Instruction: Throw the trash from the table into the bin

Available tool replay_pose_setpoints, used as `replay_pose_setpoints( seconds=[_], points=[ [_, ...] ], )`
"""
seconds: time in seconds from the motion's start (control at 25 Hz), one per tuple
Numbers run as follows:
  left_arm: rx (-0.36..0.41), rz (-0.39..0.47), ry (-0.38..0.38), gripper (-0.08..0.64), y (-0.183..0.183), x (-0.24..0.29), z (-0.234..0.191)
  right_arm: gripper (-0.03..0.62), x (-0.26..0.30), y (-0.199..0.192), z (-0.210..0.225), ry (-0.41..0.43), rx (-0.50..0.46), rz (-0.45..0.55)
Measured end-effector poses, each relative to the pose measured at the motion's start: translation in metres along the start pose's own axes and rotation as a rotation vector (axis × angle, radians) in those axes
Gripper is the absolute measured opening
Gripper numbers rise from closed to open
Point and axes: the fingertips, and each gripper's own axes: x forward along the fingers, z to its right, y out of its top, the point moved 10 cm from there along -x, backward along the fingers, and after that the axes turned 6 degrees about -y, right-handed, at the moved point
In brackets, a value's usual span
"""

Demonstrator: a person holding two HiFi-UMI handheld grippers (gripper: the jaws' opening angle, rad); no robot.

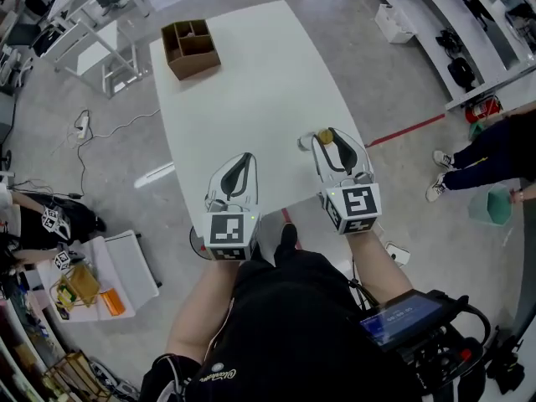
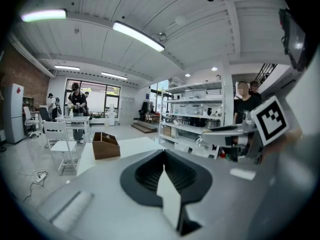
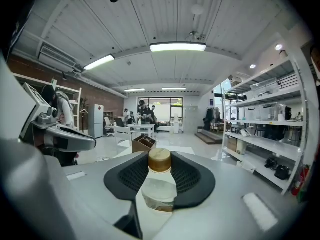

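Bottle (image 3: 159,191) clamped inside right tool (image 3: 160,159), cap toward tips.

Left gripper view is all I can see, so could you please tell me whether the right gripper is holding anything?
Observer: Yes. The right gripper is shut on a small clear bottle with a brown cap.
Operator: Thank you. Is a bin anywhere in sight?
Observer: Possibly. The head view shows a pale green container on the floor at the right, beside a person.
Operator: And the brown box?
Observer: From above, the brown box is divided into compartments and stands at the far end of the table.
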Motion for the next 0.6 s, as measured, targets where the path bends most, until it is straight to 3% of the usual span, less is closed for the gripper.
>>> replay_pose_setpoints(
  seconds=[0.4, 0.6],
  points=[
    [-0.061, 0.005, 0.302, 0.009, -0.027, -0.079, -0.031, 0.135, 0.03, 0.008, -0.09, 0.338, -0.062, 0.054],
    [-0.093, 0.041, 0.42, 0.009, -0.032, -0.147, -0.05, 0.135, 0.013, 0.026, -0.162, 0.472, -0.092, 0.072]
  ],
)
